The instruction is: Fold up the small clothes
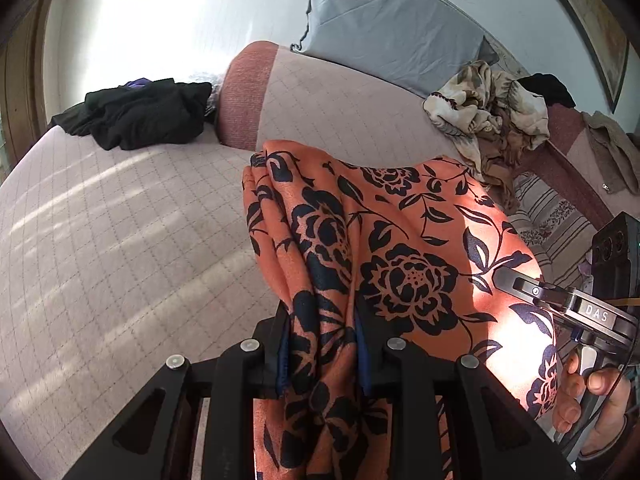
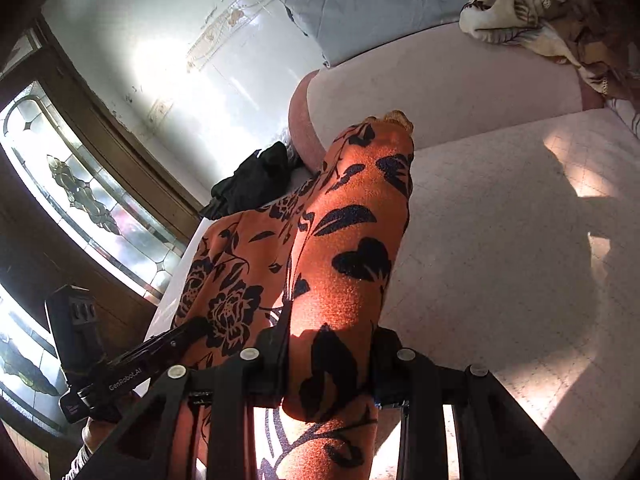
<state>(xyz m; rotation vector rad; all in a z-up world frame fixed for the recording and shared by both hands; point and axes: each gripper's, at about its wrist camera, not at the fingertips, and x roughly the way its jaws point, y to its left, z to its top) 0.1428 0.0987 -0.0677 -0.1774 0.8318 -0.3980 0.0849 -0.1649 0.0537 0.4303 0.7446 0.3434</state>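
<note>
Black fingers of the left hand-held gripper [image 1: 320, 356] pinch a bunched orange cloth with dark blue flowers [image 1: 400, 248], raised over the pink quilted bed [image 1: 120, 220]. Likewise the right hand-held gripper [image 2: 330, 364] clamps another fold. Only the right view shows a stained-glass window [image 2: 80, 200]; the cloth's lower end is cut off.

The orange floral cloth [image 1: 400, 240] runs off the bottom edge and hides the right gripper's [image 1: 496, 276] fingers
</note>
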